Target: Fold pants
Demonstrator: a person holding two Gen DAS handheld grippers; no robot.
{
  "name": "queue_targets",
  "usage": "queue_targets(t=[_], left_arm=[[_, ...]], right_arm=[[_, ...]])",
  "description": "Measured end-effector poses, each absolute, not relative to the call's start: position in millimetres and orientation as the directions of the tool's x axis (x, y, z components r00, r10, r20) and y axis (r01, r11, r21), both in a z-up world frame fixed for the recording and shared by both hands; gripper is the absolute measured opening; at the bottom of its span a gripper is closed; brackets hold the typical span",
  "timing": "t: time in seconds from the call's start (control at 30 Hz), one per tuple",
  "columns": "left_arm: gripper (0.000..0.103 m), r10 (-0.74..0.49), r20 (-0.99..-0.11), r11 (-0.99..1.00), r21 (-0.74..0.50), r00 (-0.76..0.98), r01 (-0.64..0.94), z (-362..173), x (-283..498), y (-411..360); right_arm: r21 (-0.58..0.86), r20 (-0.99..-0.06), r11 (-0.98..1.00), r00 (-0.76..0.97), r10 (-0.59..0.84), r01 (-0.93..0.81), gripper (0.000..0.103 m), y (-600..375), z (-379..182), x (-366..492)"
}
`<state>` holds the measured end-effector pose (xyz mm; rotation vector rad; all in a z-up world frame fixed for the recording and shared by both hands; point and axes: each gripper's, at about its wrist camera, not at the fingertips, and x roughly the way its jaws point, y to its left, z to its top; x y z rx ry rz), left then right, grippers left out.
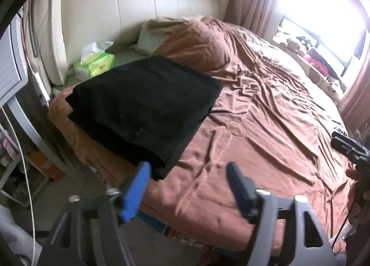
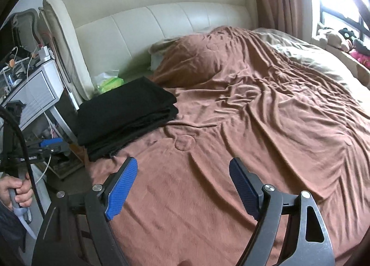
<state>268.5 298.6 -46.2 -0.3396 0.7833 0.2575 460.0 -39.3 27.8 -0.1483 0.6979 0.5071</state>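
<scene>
The black pants [image 1: 143, 101] lie folded in a thick, neat stack on the brown blanket [image 1: 266, 115], at the bed's left edge near the headboard. My left gripper [image 1: 187, 164] is open just short of the stack's near corner, its blue pads holding nothing. In the right wrist view the pants [image 2: 124, 115] lie ahead and to the left. My right gripper [image 2: 183, 160] is open over bare blanket [image 2: 254, 127], apart from the pants. The right gripper [image 1: 346, 145] also shows at the far right edge of the left wrist view.
A green tissue pack [image 1: 94, 64] sits between the pants and the cream headboard [image 1: 138, 11]. A white nightstand [image 2: 34, 97] with cables stands left of the bed. A covered pillow [image 2: 203, 57] bulges at the head. Curtains and a window sill with plush toys [image 2: 342, 37] are at right.
</scene>
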Motion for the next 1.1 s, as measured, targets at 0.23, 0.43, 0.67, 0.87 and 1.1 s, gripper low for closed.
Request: queue_targets(t=[0.23, 0.43, 0.67, 0.87, 1.1], left_arm=[[0.103, 0.117, -0.675, 0.924, -0.195, 0.728, -0.33, -19.7, 250.3, 263.3], [0.103, 0.106, -0.661, 0.94, -0.178, 0.743, -0.292, -9.5, 238.3, 228.1], [0.103, 0.08, -0.646, 0.952, -0.176, 0.759, -0.251, 4.0, 218.5, 193.0], [0.103, 0.088, -0.638, 0.961, -0.149, 0.765, -0.235, 19.5, 198.9, 161.0], [0.103, 0.102, -0.612, 0.972, -0.107, 0.785, -0.21, 33.9, 174.0, 122.0]], right_arm=[[0.012, -0.63, 0.889, 0.687, 0.362, -0.457, 0.103, -61.8, 41.2, 425.3], [0.037, -0.636, 0.905, 0.689, 0.348, -0.423, 0.103, -79.1, 53.9, 396.3], [0.051, -0.616, 0.921, 0.713, 0.334, -0.387, 0.103, -102.2, 66.9, 360.6], [0.065, -0.582, 0.933, 0.746, 0.323, -0.354, 0.103, -126.5, 74.2, 321.8], [0.062, -0.556, 0.939, 0.77, 0.313, -0.338, 0.103, -146.2, 81.0, 273.5]])
